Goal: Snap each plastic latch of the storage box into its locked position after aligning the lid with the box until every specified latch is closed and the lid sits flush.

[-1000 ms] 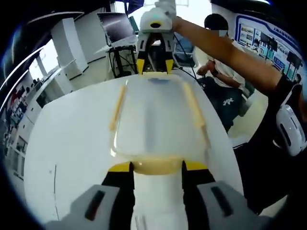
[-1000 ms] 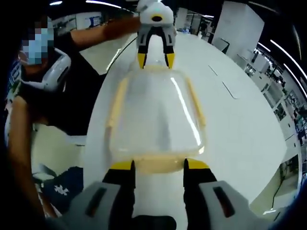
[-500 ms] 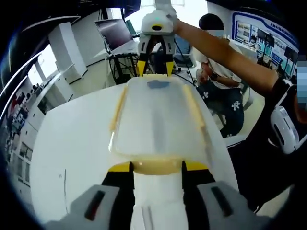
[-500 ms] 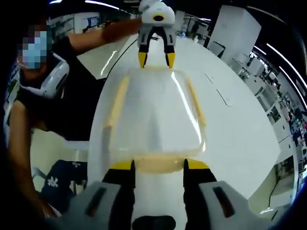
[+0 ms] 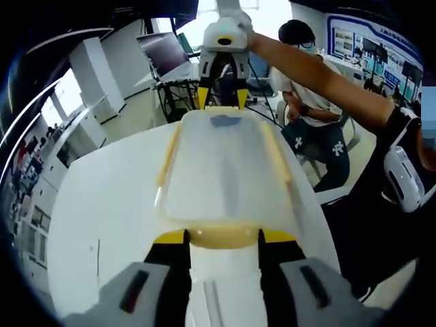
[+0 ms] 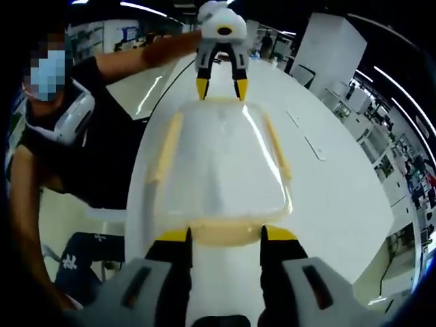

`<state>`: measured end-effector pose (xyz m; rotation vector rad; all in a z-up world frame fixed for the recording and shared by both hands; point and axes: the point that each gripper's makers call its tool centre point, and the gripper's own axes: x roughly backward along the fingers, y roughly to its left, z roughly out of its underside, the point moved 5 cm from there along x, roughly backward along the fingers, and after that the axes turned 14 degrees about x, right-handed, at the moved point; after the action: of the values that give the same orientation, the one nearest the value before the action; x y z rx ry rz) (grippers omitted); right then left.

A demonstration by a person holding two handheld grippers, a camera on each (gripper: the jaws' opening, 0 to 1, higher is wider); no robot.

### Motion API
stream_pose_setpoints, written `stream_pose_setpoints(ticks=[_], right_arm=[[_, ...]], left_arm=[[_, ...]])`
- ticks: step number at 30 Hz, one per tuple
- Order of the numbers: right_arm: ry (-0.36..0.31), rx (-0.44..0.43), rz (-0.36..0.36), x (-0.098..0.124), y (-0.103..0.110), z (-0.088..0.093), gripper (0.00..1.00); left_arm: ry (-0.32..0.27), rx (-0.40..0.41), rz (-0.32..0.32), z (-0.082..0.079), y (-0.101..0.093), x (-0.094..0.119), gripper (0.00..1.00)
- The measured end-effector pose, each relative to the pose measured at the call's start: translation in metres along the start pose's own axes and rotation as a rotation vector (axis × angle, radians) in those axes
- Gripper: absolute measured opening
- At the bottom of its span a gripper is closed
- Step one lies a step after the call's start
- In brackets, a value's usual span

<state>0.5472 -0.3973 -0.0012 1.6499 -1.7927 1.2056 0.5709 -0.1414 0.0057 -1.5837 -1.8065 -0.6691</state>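
Note:
A clear storage box (image 5: 225, 163) with its lid on and yellow latches stretches between my two grippers over the white table (image 5: 102, 204). My left gripper (image 5: 223, 237) is shut on the near yellow end latch (image 5: 223, 238). The right gripper (image 5: 221, 99) holds the far end. In the right gripper view, my right gripper (image 6: 227, 235) is shut on the end latch (image 6: 227, 236) nearest it, and the left gripper (image 6: 221, 88) grips the opposite end of the box (image 6: 221, 157). Long yellow side latches (image 5: 167, 157) (image 5: 276, 153) lie along both long edges.
The person's bare arm (image 5: 320, 75) reaches in from the right, and a second person (image 5: 306, 68) sits beyond the table edge. A monitor (image 5: 160, 48) on a stand is behind the table. The white table (image 6: 334, 184) extends to the right of the box.
The background has shifted slightly as both hands moved. The box stays held at both ends in the same way, and the jaws keep the same width.

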Motion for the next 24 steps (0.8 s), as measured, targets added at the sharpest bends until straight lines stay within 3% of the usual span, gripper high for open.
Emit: stream_pose_setpoints(ticks=[16, 24], right_arm=[[0.017, -0.031, -0.005, -0.02, 0.003, -0.006, 0.36], [-0.001, -0.032, 0.006, -0.019, 0.0, -0.015, 0.36]], left_arm=[[-0.017, 0.005, 0.014, 0.013, 0.008, 0.011, 0.37], [-0.037, 0.016, 0.023, 0.021, 0.009, 0.015, 0.37]])
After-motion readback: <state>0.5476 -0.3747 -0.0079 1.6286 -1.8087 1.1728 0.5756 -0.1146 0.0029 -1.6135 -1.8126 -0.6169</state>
